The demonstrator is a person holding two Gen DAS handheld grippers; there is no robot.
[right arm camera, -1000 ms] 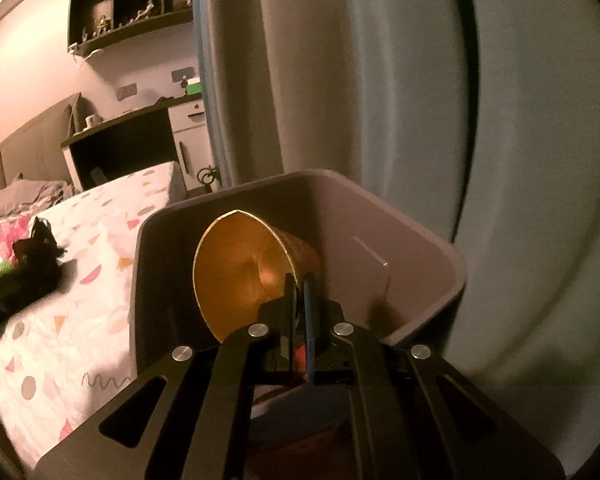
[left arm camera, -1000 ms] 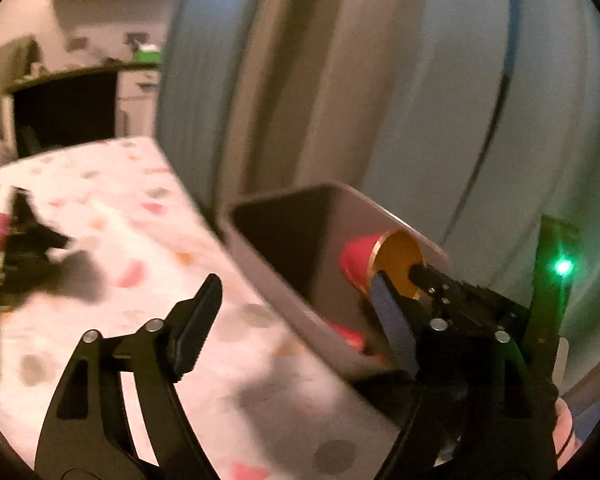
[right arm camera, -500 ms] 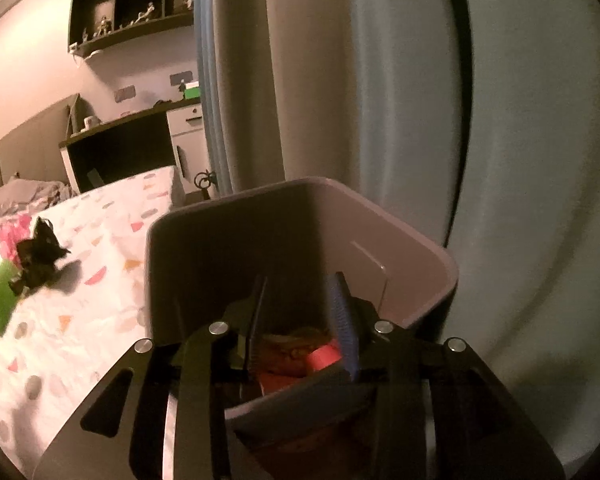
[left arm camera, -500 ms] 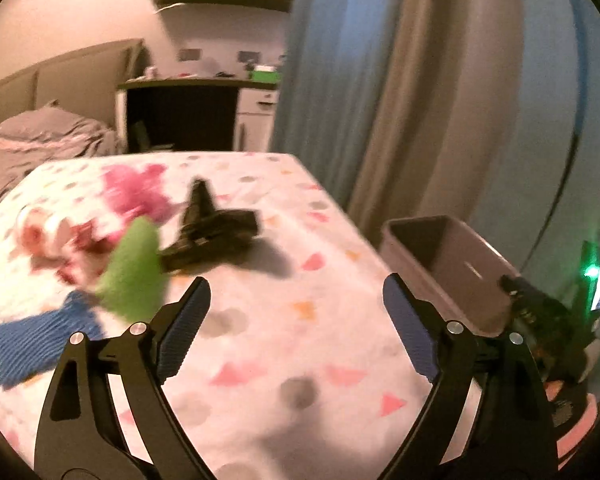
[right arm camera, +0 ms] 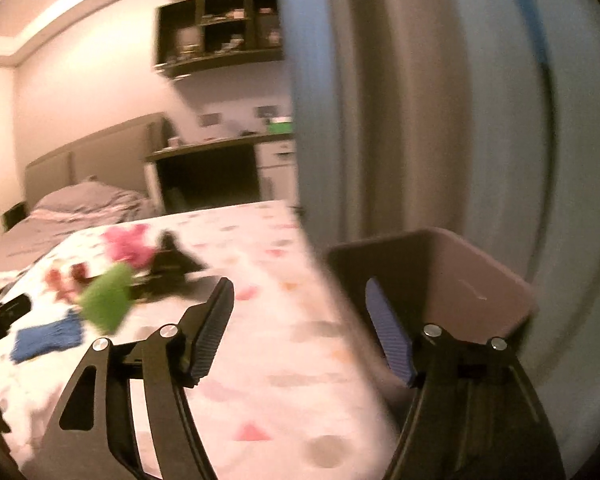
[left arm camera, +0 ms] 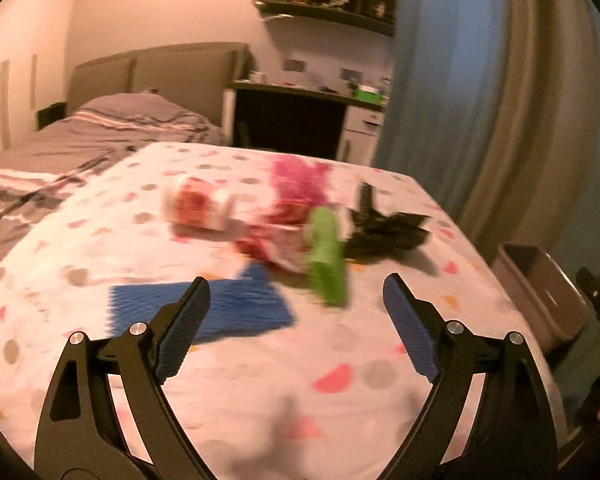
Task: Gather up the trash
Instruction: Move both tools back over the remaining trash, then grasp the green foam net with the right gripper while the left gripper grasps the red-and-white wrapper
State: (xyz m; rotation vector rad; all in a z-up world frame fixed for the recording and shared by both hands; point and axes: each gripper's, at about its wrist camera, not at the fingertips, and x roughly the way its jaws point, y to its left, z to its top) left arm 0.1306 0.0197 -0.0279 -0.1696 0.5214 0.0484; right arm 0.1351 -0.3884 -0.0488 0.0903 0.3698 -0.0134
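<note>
Loose trash lies blurred on the spotted tablecloth (left arm camera: 260,360): a green piece (left arm camera: 326,256), a blue ribbed piece (left arm camera: 220,304), a pink crumple (left arm camera: 298,178), a red-and-white can (left arm camera: 198,206) and a black crumpled bag (left arm camera: 384,228). My left gripper (left arm camera: 296,292) is open and empty, just short of the green and blue pieces. The grey bin (right arm camera: 480,280) stands off the table's right edge. My right gripper (right arm camera: 300,292) hangs at the bin's near left corner, its jaws opening with nothing between them. In the right wrist view the green piece (right arm camera: 106,300) lies far left.
Blue and beige curtains (right arm camera: 380,100) hang right behind the bin. A bed (left arm camera: 100,132) and a dark desk (left arm camera: 292,120) with shelves above it stand beyond the table. The near half of the tablecloth is bare.
The right gripper let the gold-lined red cup drop into the bin, opened and drew back to the left. The left gripper swung away from the bin to face the trash on the table.
</note>
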